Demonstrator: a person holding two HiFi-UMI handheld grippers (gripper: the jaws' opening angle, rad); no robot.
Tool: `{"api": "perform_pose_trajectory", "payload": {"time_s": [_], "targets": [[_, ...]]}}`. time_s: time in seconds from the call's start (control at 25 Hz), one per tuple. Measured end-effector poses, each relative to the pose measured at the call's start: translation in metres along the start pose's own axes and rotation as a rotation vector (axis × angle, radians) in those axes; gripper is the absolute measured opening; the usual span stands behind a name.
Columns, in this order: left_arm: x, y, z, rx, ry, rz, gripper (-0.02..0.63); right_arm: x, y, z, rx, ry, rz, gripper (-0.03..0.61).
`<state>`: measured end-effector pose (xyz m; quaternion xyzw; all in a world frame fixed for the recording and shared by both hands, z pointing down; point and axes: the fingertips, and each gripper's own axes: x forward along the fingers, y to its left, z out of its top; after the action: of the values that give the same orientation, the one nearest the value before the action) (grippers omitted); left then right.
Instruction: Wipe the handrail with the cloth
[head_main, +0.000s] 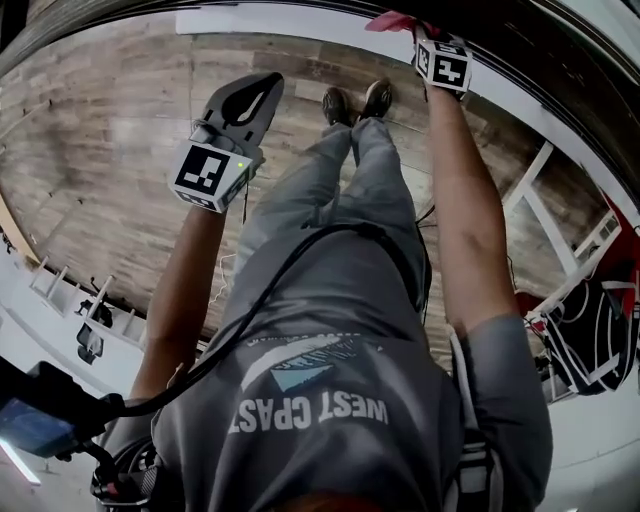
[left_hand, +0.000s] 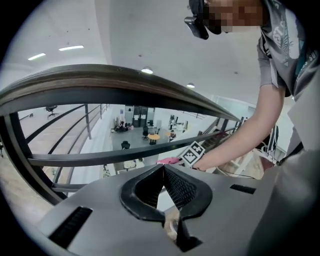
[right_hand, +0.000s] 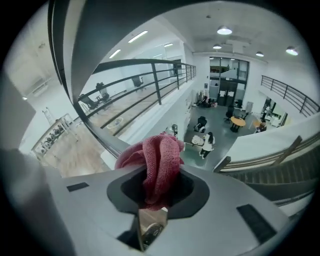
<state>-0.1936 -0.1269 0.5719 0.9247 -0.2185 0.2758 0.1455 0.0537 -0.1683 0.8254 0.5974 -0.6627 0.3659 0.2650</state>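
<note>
Cloth: a red knitted cloth (right_hand: 159, 152) is bunched into a thick fold. It stands up out of the right gripper's jaws, and loose folds hang over their front.
Right gripper: the right gripper (right_hand: 160, 175) is pinching the cloth, and the jaws are pressed onto the fabric from both sides. In the head view it is held far forward on a stretched arm, at the railing.
Left gripper: the left gripper (left_hand: 163, 170) is pressed together with nothing between its jaws. It is held back from the rail over the wooden plank floor (head_main: 110, 160) and takes no part in the work.
Handrail: a dark curved handrail with a brownish top (left_hand: 125, 82) runs across in front of the person, with thinner metal bars under it.
Contact: the cloth is seen just beside the railing. Whether it touches the top rail or only a bar cannot be told from these views.
Done, as judged: the cloth is already picked up and brought to the railing. No wiped stretch can be read on the rail surface.
Left, as judged: the wiping itself seems mostly to remain. The cloth is to be pressed on the top of the rail and drawn along its curve.
</note>
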Motion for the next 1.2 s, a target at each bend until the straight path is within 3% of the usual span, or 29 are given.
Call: {"api": "perform_pose_trajectory", "payload": {"time_s": [0.24, 0.4, 0.48, 0.64, 0.76, 0.88, 1.04, 1.12, 1.2], "targets": [[-0.002, -0.004, -0.001, -0.004, -0.016, -0.013, 0.007, -0.06, -0.124, -0.049, 0.186, -0.026, -0.214, 0.071], [0.008, -0.007, -0.014, -0.013, -0.004, -0.031, 0.006, -0.049, -0.118, -0.052, 0.278, -0.028, -0.286, 0.071], [0.01, -0.009, -0.015, -0.004, 0.008, -0.048, 0.006, -0.028, -0.072, -0.038, 0.236, -0.038, -0.211, 0.071], [0.017, -0.015, -0.005, 0.02, 0.018, -0.076, 0.006, 0.014, 0.044, -0.004, 0.031, 0.021, 0.026, 0.071], [0.023, -0.016, -0.001, 0.031, 0.008, -0.082, 0.006, 0.023, 0.057, -0.006, 0.064, 0.023, 0.054, 0.071], [0.021, -0.012, -0.003, 0.031, -0.005, -0.081, 0.006, 0.002, 0.002, -0.029, 0.123, 0.003, -0.068, 0.071], [0.014, -0.01, -0.009, 0.007, -0.016, -0.074, 0.006, -0.063, -0.131, -0.071, 0.217, 0.018, -0.339, 0.071], [0.011, -0.011, -0.016, -0.005, -0.009, -0.074, 0.006, -0.076, -0.152, -0.076, 0.274, 0.057, -0.37, 0.071], [0.009, -0.015, -0.022, -0.005, 0.001, -0.084, 0.006, -0.066, -0.137, -0.07, 0.264, 0.081, -0.33, 0.071]]}}
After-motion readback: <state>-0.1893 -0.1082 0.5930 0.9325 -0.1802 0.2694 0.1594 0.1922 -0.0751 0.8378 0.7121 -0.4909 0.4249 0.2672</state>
